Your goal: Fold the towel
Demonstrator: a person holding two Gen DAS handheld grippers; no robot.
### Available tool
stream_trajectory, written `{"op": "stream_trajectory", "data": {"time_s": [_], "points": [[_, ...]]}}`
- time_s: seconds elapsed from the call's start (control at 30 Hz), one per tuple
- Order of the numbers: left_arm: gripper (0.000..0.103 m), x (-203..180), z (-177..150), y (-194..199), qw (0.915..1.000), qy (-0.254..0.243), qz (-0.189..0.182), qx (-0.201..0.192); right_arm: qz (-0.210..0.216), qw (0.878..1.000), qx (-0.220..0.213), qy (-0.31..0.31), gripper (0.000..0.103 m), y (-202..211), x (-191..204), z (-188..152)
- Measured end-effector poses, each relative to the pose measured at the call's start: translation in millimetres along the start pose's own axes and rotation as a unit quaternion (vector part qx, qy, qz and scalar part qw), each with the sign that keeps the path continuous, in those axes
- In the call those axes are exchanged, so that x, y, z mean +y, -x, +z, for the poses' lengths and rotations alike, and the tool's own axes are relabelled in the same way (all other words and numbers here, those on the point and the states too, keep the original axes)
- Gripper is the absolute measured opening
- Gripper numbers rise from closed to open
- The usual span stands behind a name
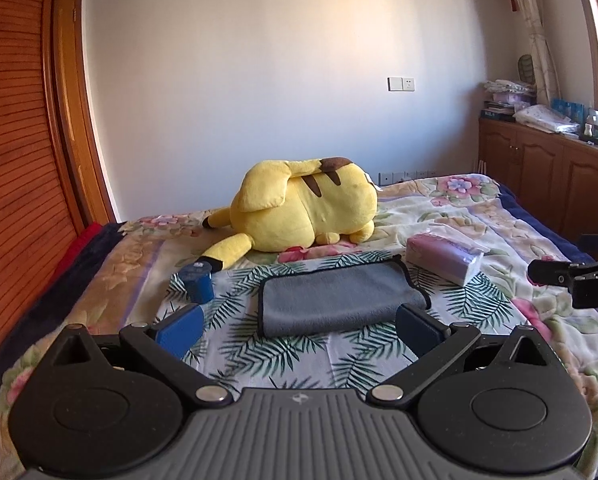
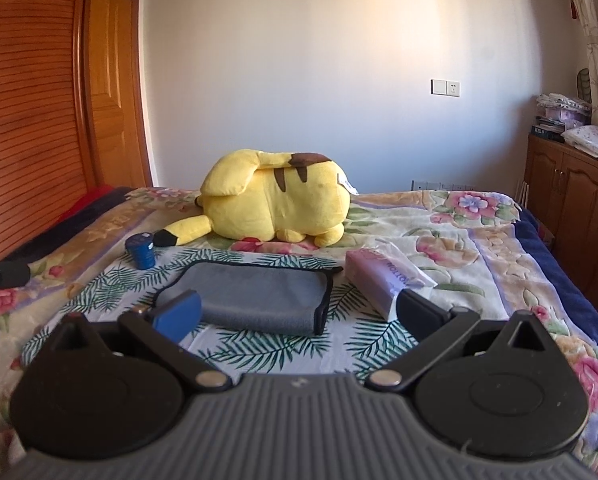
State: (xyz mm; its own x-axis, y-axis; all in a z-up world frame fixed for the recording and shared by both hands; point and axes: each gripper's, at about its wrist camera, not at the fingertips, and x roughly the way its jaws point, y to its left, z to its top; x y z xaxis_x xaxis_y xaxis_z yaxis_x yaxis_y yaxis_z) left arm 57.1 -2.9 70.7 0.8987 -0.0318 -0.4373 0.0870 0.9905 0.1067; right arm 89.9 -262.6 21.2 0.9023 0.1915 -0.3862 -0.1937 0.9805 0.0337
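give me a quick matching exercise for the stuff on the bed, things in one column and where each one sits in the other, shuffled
Things:
1. grey towel
2. yellow plush toy
3. blue canister
4. tissue pack

Places:
A. left of the towel, by the plush's tail
B. right of the towel
C. folded on the leaf-print cloth, nearest the grippers
D. behind the towel, toward the wall

Pairs: 1-C, 2-D, 3-A, 4-B

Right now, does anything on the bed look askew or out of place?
Only the folded grey microfibre towel: its upper layer sits skewed, so black-trimmed edges stick out at the right. Nothing is spilled or damaged.
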Motion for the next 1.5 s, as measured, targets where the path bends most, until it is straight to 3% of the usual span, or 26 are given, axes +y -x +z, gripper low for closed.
{"op": "stream_trajectory", "data": {"time_s": [0.47, 1.07, 1.5], "points": [[0.103, -9.6, -46.0, -0.1, 0.999, 0.023, -0.003, 0.038, 0.003, 1.0, 0.016, -0.005, 0.103, 20.5, 11.8, -37.3], [0.103, -25.0, -98.7, -30.1, 0.9971, 0.017, 0.005, 0.074, -0.002, 0.999, 0.045, 0.001, 0.103, 8.6, 18.4, -80.7], [0.103, -24.7, -113.4, -38.0, 0.9975, 0.016, 0.004, 0.069, -0.012, 0.999, 0.052, -0.01, 0.103, -4.4, 15.1, -88.4]]}}
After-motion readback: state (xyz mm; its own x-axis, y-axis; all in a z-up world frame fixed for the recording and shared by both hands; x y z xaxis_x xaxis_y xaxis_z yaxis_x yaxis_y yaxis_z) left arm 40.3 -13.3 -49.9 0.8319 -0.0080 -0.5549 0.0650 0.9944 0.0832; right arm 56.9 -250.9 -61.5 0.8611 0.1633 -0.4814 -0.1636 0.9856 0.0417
